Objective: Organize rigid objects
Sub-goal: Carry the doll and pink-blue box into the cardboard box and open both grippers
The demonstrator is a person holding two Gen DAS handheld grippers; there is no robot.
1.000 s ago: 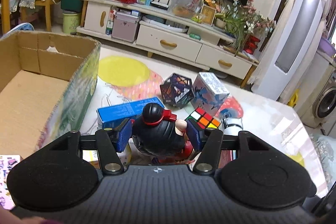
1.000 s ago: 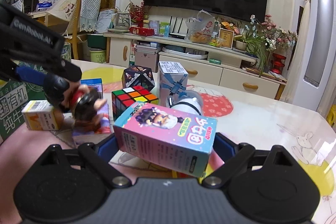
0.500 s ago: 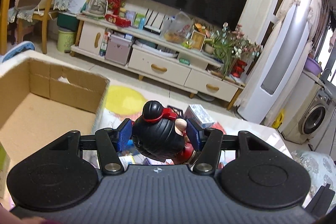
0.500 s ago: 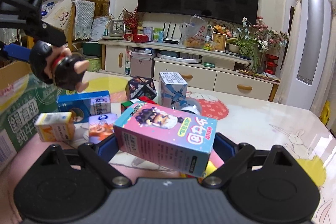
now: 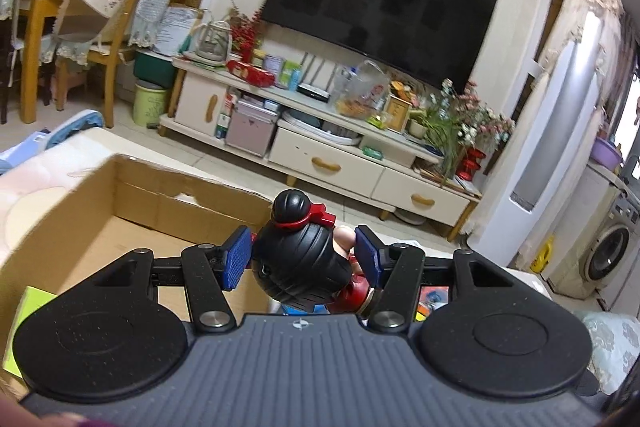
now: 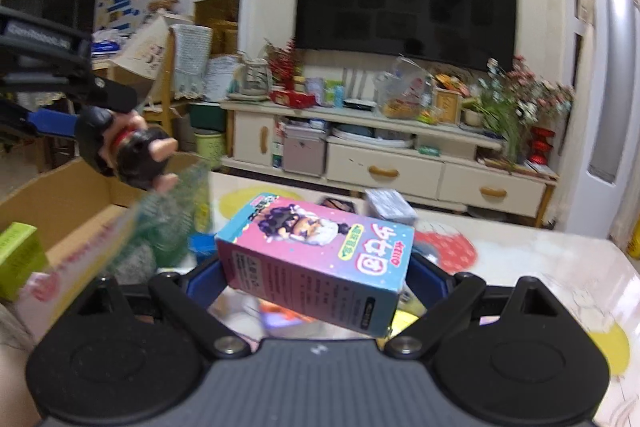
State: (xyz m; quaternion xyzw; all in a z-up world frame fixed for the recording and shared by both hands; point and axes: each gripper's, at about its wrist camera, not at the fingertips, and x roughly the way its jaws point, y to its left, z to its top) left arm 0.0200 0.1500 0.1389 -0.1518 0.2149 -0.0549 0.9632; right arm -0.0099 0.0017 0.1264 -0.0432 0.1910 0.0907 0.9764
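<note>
The left gripper was seen pinched on a black-haired figurine, its blue pads pressed against the sides of the head; the toy was held in the air beside the near corner of the cardboard box, not yet over the open floor of it. The right gripper was clamped across the ends of a pink and blue carton, which was carried slightly tilted above the table; other small boxes were seen lying on the table beneath and beyond it, blurred.

The step in hand was judged to be the carrying of both things to the box; it would be done well if the figurine were brought fully past the box wall before any lowering was begun; the rounded head offered little flat surface to the pads, so a slip or a swivel was thought likely if the grip were eased too soon. A green box was already seen inside near the front; a bare patch of the cardboard floor was to be chosen, so that nothing was dropped on top of it.

The carton was gripped at its ends, and crushing was considered possible if the jaws were squeezed harder. In the right wrist view the left tool was seen close at the left; the two were best kept apart, one load being set down before the other was brought in.
</note>
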